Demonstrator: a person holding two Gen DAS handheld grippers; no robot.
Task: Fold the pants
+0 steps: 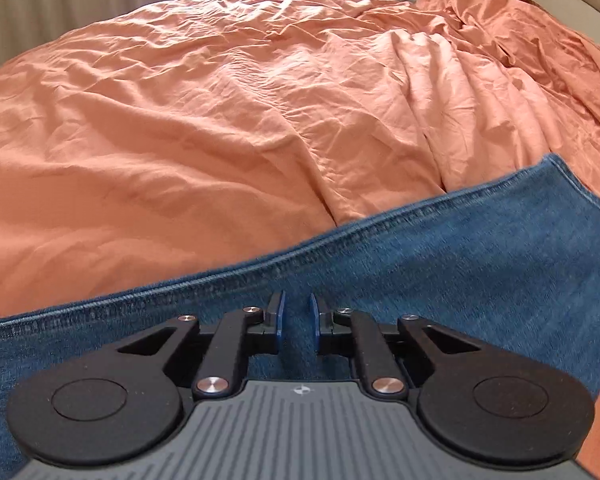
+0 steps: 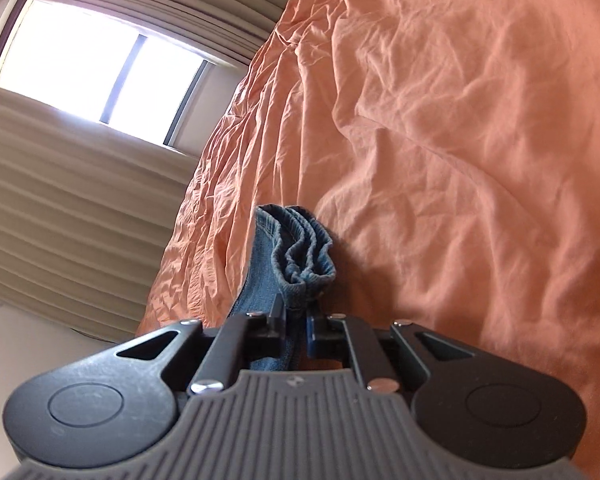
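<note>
The blue denim pants [image 1: 440, 248] stretch as a band across the lower part of the left wrist view, over the orange bed sheet [image 1: 204, 128]. My left gripper [image 1: 297, 307] is just above the denim, its blue pads a narrow gap apart with cloth showing between them; whether it grips the cloth is unclear. In the right wrist view my right gripper [image 2: 296, 312] is shut on a bunched, gathered edge of the pants [image 2: 300, 252], which stick up past the fingertips above the sheet [image 2: 460, 140].
The wrinkled orange sheet covers the whole bed, with a rumpled heap [image 1: 512, 28] at the far right. Beige curtains [image 2: 60, 200] and a bright window [image 2: 96, 64] stand beyond the bed's edge.
</note>
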